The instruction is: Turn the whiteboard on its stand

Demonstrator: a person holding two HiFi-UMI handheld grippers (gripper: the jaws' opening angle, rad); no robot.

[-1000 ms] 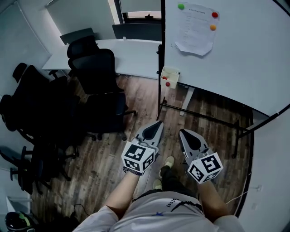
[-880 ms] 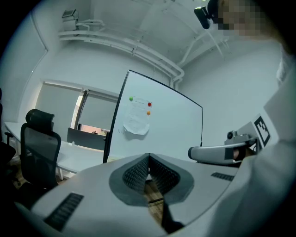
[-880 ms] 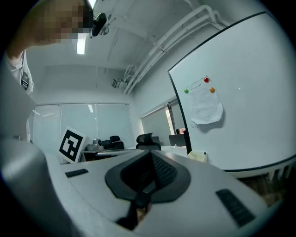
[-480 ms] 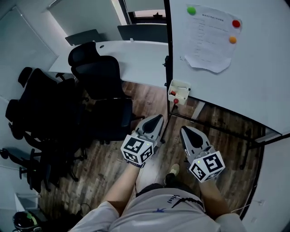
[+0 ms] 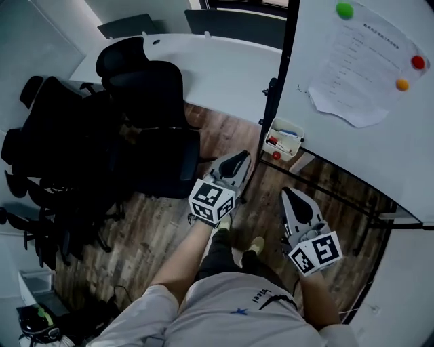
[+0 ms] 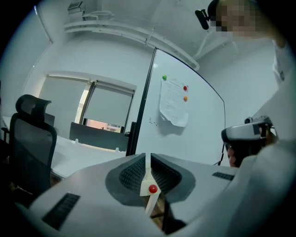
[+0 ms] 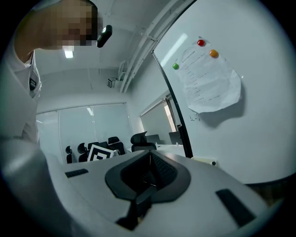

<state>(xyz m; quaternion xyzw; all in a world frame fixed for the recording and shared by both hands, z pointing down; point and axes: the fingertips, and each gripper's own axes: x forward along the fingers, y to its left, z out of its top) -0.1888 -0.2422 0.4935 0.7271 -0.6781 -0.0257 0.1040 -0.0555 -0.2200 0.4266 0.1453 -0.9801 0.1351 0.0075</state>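
- Large white rectangular whiteboard in a thin black frame, ahead and to the right of both grippers, well apart from each; not yet turned.
- Long white desk and cluster of black office chairs, ahead and to the left of the left gripper; near the board's left edge, so possibly in the way of a swing.
- Black upright post of the stand, ahead of the left gripper; nearest part of the frame to either gripper.
- Creased white paper sheet under coloured round magnets, high on the board, far ahead of the right gripper.
- Left gripper, grey with a marker cube, pointing toward the post; jaws a thin slit apart, just begun parting, nothing between them.
- Right gripper, same build, a little behind the left; jaws pressed together, empty.
- Small white tray of markers at the board's lower left corner, beyond both gripper tips.
- Step in hand, as a judgement: approach only, no contact yet. Next move: spread the left jaws wider, close on the frame edge near the post, then pivot the board, minding tray and chairs.
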